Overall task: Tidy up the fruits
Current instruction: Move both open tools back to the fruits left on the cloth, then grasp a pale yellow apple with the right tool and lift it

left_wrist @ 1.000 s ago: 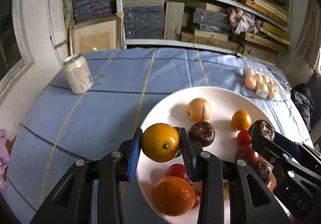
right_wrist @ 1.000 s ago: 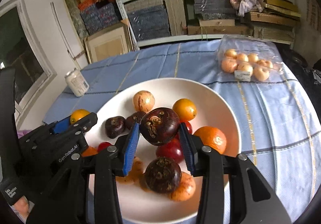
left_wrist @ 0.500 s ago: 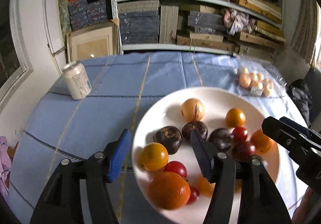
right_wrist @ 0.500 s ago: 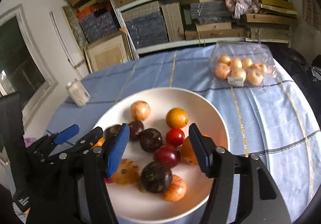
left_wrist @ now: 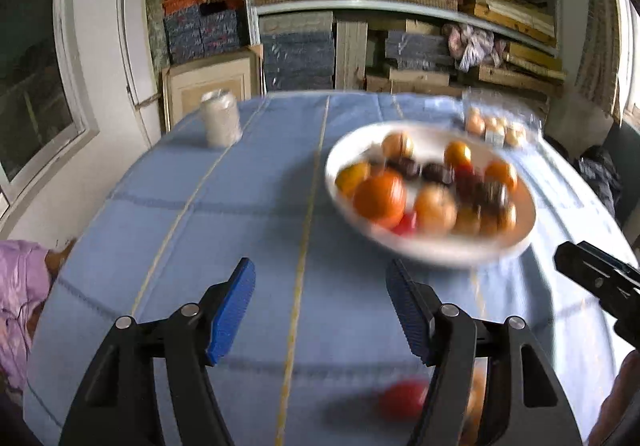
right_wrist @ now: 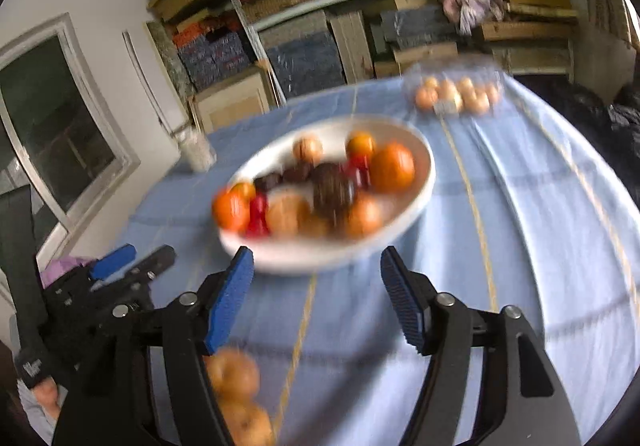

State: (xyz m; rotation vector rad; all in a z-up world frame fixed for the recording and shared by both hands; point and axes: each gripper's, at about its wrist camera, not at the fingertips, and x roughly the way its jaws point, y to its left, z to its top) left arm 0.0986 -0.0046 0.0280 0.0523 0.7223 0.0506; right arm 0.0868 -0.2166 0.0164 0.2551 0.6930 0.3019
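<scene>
Both grippers hang above the blue-clothed worktop (left_wrist: 248, 206) with nothing in them. The left gripper (left_wrist: 322, 310) has its blue-padded fingers (left_wrist: 234, 306) spread wide over bare cloth at the lower centre of its frame. The right gripper (right_wrist: 316, 300) is just as wide open and empty, pointing at the near rim of the white plate (right_wrist: 320, 254).

The plate sits right of centre in the left view, heaped with oranges, dark round fruits and small red ones, all motion-blurred. Loose fruit lies off the plate at the bottom of each frame: a red fruit (left_wrist: 402, 400) by the left gripper's right finger, and pale orange fruits (right_wrist: 236, 394) behind the right gripper's left finger. Judging by this, those are the likely next picks, which would explain the open fingers. A bagged fruit pack (left_wrist: 496, 126) and a can (left_wrist: 220, 118) stand farther back.
</scene>
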